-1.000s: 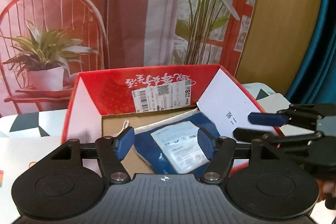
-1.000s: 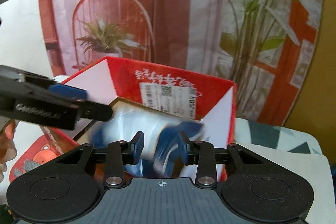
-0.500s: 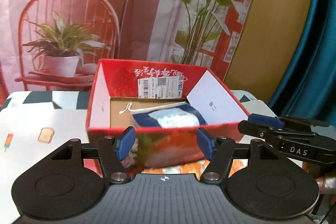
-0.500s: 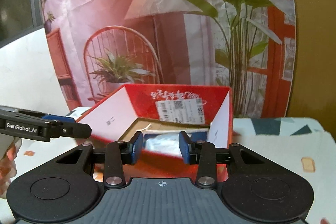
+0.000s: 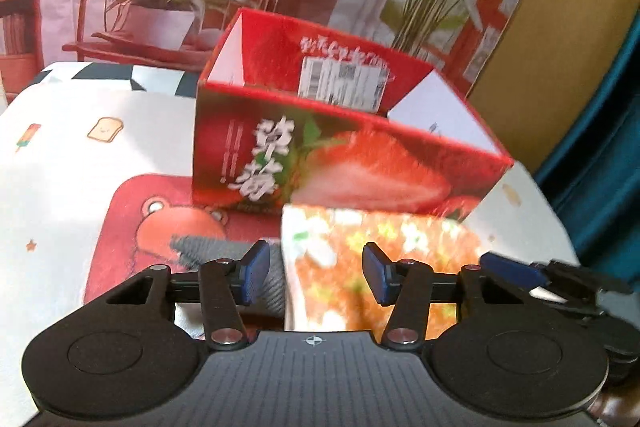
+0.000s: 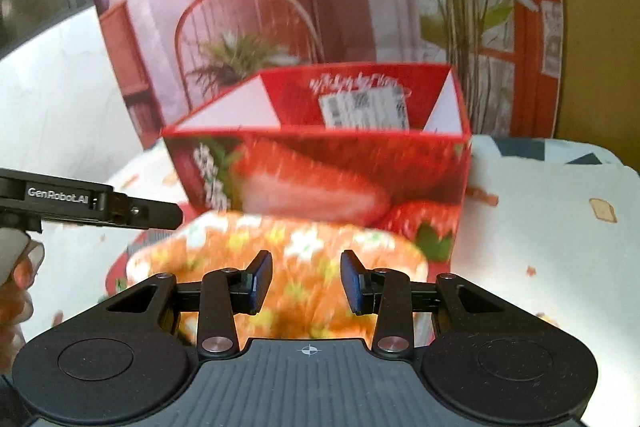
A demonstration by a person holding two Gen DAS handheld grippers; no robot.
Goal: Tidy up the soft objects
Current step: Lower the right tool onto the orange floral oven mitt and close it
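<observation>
Both grippers, left (image 5: 312, 273) and right (image 6: 306, 281), hover released over the floral pouch (image 6: 280, 259) lying outside the strawberry box (image 6: 320, 171), so packing remains.

ahead: strawberry box (image 5: 344, 163) wall blocks | top: box open | below: floral cloth (image 6: 280, 267) near box front

The box (image 5: 344, 163) stands on the counter (image 5: 60, 163); the cloth (image 5: 384, 247) lies before it, the sock (image 5: 224, 247) left of the cloth.
</observation>
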